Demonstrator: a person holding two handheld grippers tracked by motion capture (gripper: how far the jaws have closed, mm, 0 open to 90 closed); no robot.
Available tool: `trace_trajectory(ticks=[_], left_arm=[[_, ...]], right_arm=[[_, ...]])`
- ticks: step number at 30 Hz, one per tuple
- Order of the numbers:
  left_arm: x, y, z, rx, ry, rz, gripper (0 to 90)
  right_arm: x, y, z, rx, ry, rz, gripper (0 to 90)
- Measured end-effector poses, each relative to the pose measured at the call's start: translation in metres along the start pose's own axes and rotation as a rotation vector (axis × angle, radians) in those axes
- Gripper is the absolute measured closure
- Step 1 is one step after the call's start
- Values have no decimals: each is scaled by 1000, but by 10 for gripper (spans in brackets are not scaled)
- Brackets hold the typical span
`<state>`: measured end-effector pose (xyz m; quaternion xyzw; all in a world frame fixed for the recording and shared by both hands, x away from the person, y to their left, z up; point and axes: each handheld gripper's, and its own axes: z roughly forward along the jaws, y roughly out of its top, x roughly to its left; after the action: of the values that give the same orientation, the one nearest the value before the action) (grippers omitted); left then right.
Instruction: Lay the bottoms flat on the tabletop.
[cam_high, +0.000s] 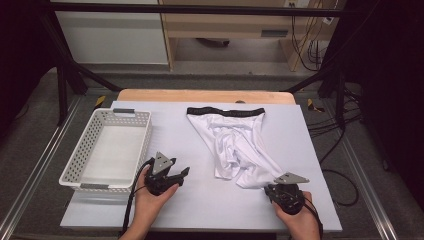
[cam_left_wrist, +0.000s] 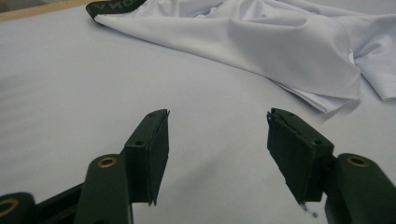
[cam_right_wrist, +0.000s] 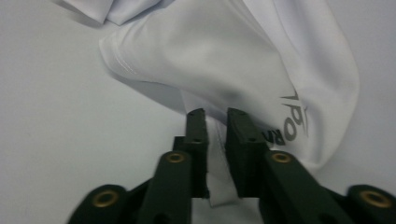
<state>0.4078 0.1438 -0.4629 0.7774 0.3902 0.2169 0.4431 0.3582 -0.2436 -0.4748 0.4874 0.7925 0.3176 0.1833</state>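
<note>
White shorts (cam_high: 235, 145) lie mid-counter, their five-o'clock hem pinched tight in the right claw (cam_right_wrist: 215, 116), which should pull low and steady, while the left claw (cam_high: 172, 176) hovers half-open, empty.

The right hand-held gripper (cam_right_wrist: 215, 114) pinches a fold of the white shorts (cam_right_wrist: 224, 60), which lie rumpled on the pale surface (cam_right_wrist: 56, 140).

Smooth, faintly shiny white cloth shorts (cam_high: 235, 145), matt perforated plastic basket (cam_high: 80, 150), matt black fingers (cam_right_wrist: 196, 135)
</note>
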Motion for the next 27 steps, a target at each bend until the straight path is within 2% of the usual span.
trace_trajectory(ticks=[2,5,7,8,12,14,16,20,24,27], left_arm=[[-1,0,0,0,-3,-2,389],[-2,0,-2,-8,-5,-1,389],[-2,1,-1,-2,-3,11,389],[-2,1,0,0,-4,14,388],[-1,1,0,-2,-1,13,388],[-1,1,-1,-5,2,10,388],[0,1,-1,-6,6,10,387],[2,0,-1,-4,8,-1,387],[1,0,0,-1,6,2,387],[-1,-2,1,3,2,2,387]], right_arm=[[-3,-1,-5,22,28,6,892],[-10,-9,-17,41,30,-10,893],[-20,-17,-28,24,47,-13,893],[-26,-21,-33,12,47,2,892],[-51,-33,-48,-32,14,61,887],[-53,-33,-50,-54,18,73,853],[-47,-29,-48,-84,18,52,759],[-25,-14,-40,-120,44,23,643],[-1,8,-22,-130,54,-19,602],[11,28,-4,-116,70,-26,571]])
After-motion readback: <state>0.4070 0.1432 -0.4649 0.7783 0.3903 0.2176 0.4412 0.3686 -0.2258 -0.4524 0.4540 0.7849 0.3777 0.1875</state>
